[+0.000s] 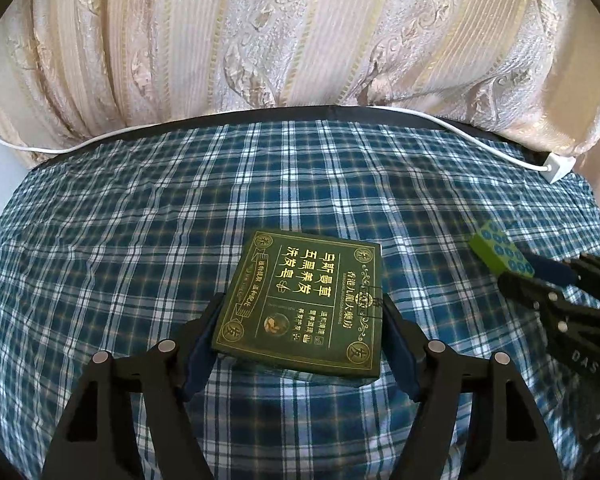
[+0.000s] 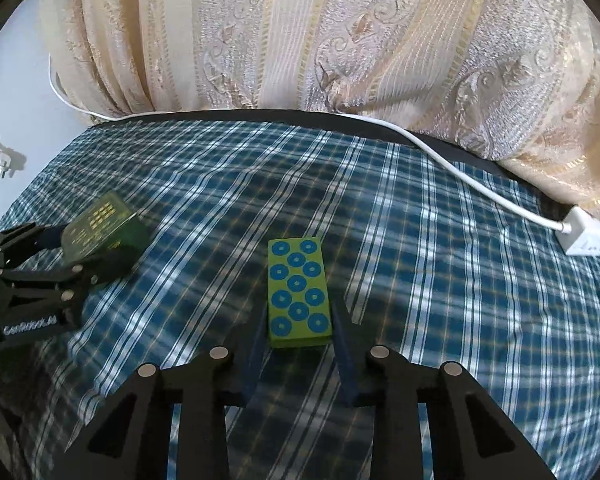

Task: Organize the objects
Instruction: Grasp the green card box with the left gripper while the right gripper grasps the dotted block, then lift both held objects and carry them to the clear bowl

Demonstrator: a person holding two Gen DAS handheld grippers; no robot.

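Observation:
A flat dark green box [image 1: 304, 304] with gold lettering lies between the blue pads of my left gripper [image 1: 302, 298], and both pads press on its side edges. Its near end sits slightly off the checked cloth [image 1: 140, 220]. A light green block [image 2: 298, 294] printed with blue circles lies lengthwise between the pads of my right gripper [image 2: 298, 312], which is shut on its near half. The right wrist view also shows the left gripper [image 2: 80, 256] with the dark box [image 2: 100, 224] at far left. The left wrist view shows the right gripper [image 1: 540, 276] holding the block [image 1: 500, 254] at far right.
A blue and white checked cloth [image 2: 420, 280] covers the surface. A white cable [image 2: 440, 156] runs along the dark far edge to a white plug block [image 2: 588, 236] at the right. A cream patterned curtain [image 1: 300, 40] hangs just behind the far edge.

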